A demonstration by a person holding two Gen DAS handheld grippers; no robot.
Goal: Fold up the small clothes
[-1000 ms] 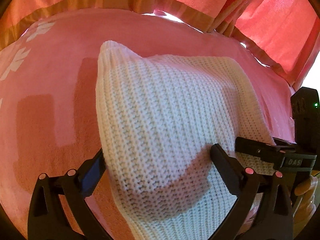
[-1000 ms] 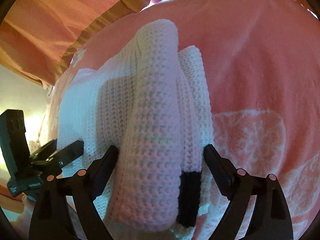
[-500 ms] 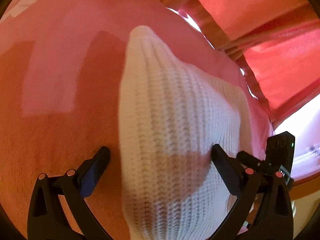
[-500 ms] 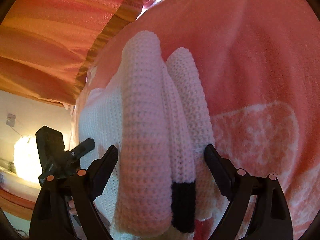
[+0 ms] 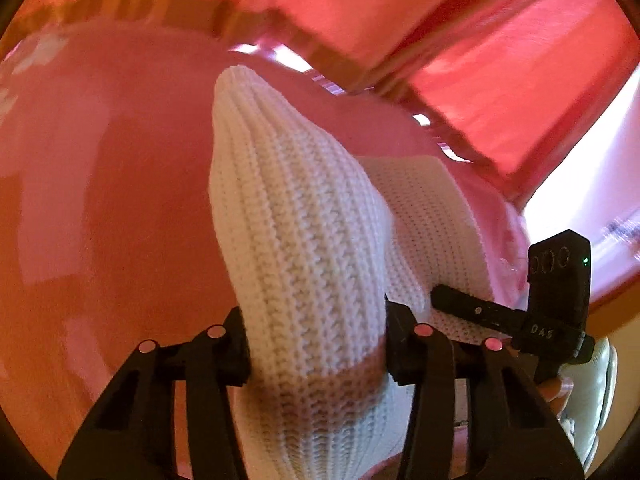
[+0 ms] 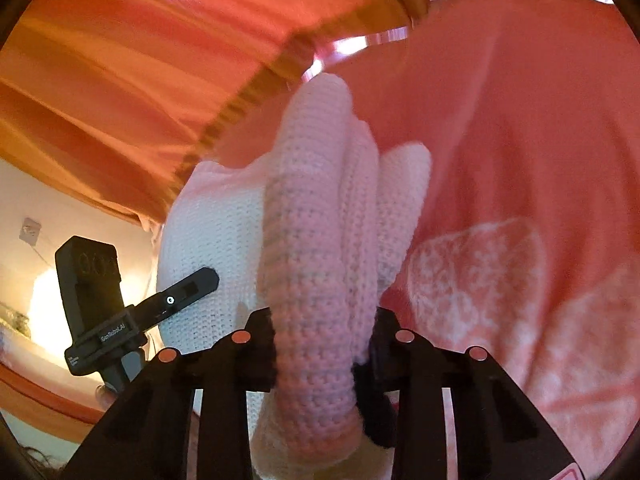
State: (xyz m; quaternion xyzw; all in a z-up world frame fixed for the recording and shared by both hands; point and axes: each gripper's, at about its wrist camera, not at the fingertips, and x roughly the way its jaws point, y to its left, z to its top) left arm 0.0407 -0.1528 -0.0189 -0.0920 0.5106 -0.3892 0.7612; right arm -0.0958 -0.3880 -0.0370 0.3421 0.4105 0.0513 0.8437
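Note:
A white knitted garment lies partly folded on a pink blanket. My left gripper is shut on a thick bunched fold of it and holds that fold up. My right gripper is shut on another rolled fold of the same knit, with a black trim patch hidden behind the right jaw. Each gripper shows in the other's view: the right one in the left wrist view, the left one in the right wrist view, both at the garment's near edge.
The pink blanket with white printed patches covers the bed. Red-orange curtains with a brown band hang behind it. A light wall with a socket and a bright lamp glow are at the far left of the right wrist view.
Both grippers have closed on the knit: their jaws stood wide apart around the folds and now pinch them. The garment is bunched narrower and lifted, and both views have tilted.

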